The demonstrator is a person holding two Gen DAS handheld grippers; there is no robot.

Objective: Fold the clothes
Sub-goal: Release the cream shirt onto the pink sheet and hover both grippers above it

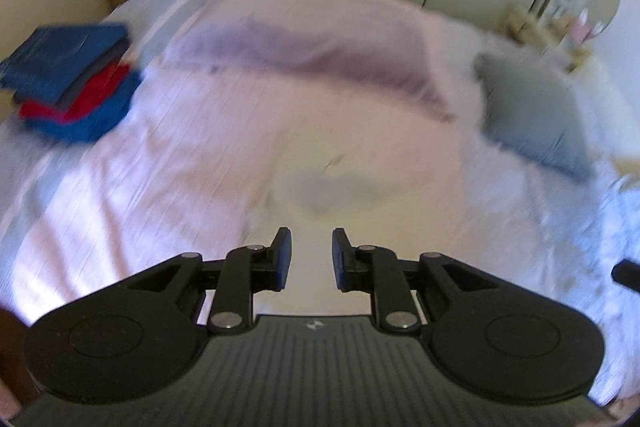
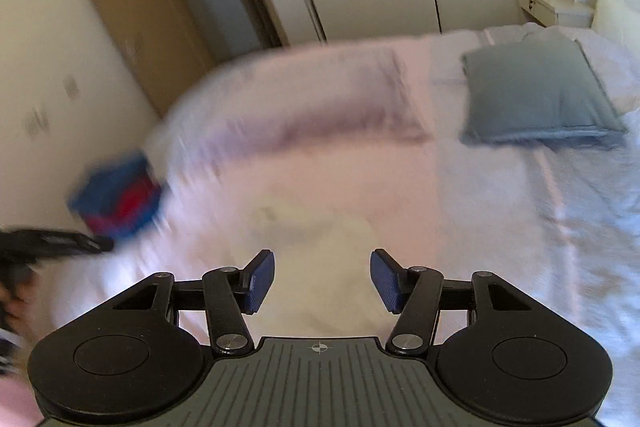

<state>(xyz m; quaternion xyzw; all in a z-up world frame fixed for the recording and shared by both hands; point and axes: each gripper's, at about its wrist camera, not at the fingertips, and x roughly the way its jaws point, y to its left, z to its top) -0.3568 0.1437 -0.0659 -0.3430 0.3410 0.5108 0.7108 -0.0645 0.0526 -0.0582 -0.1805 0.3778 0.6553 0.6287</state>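
Looking through the left wrist camera, we see our left gripper (image 1: 312, 259) with a narrow gap between its blue pads, nothing in it, above a pale cream garment (image 1: 332, 179) lying crumpled on the pink striped bedspread (image 1: 160, 163). At ten o'clock sits a folded stack of blue and red clothes (image 1: 72, 79); at two o'clock, a grey square cushion (image 1: 536, 115).

Only the right wrist view shows our right gripper (image 2: 322, 281), jaws spread wide and empty over that garment (image 2: 320, 239), and the left tool's black tip (image 2: 60, 241) at nine o'clock.
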